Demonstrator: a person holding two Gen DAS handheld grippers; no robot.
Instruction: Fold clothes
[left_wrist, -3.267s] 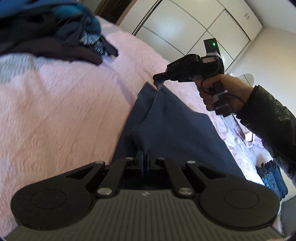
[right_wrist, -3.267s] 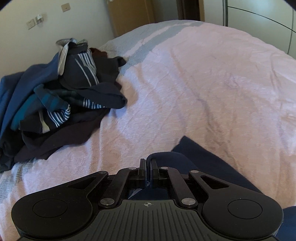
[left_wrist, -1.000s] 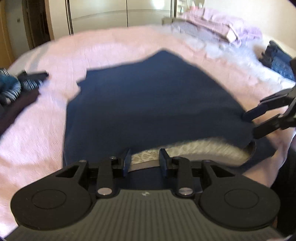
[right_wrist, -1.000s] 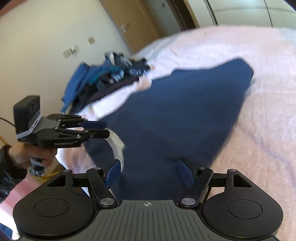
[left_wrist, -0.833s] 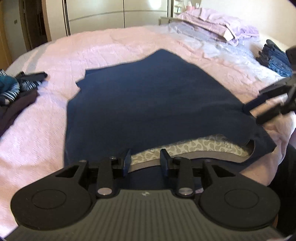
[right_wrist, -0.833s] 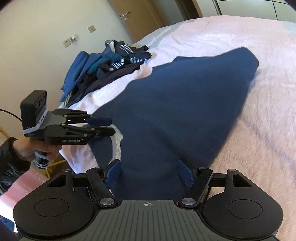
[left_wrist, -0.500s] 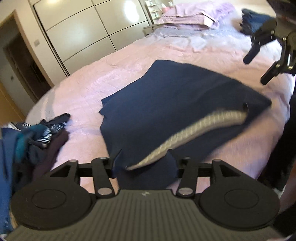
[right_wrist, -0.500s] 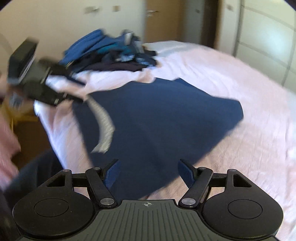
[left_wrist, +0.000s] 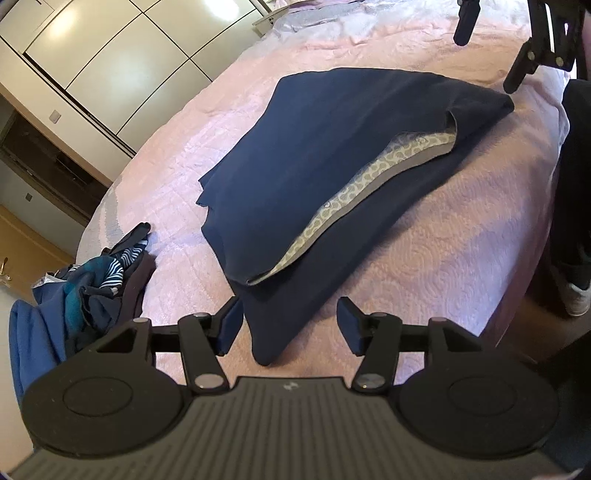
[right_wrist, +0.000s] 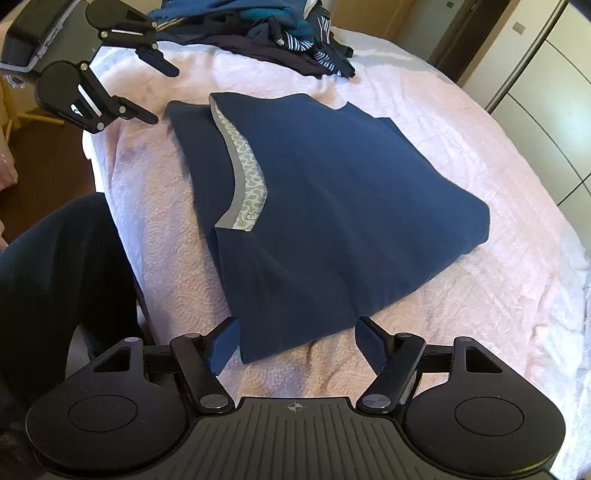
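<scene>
A navy garment (left_wrist: 332, 155) lies folded flat on the pink bedspread (left_wrist: 461, 236), with a grey patterned lining strip (left_wrist: 362, 192) showing along its near edge. It also shows in the right wrist view (right_wrist: 332, 192). My left gripper (left_wrist: 290, 326) is open and empty, held above the garment's left corner. My right gripper (right_wrist: 297, 341) is open and empty, above the garment's right corner. Each gripper shows in the other's view: the right (left_wrist: 487, 51) and the left (right_wrist: 162, 92), both open and off the cloth.
A pile of unfolded dark and striped clothes (left_wrist: 92, 280) lies at the left end of the bed, also in the right wrist view (right_wrist: 277, 29). Wardrobe doors (left_wrist: 110, 55) stand beyond the bed. The person's dark-trousered leg (right_wrist: 55, 277) is at the bed's edge.
Both grippers let go of the garment, which dropped flat and folded on the bed. Both have opened wide and pulled back and up from it.
</scene>
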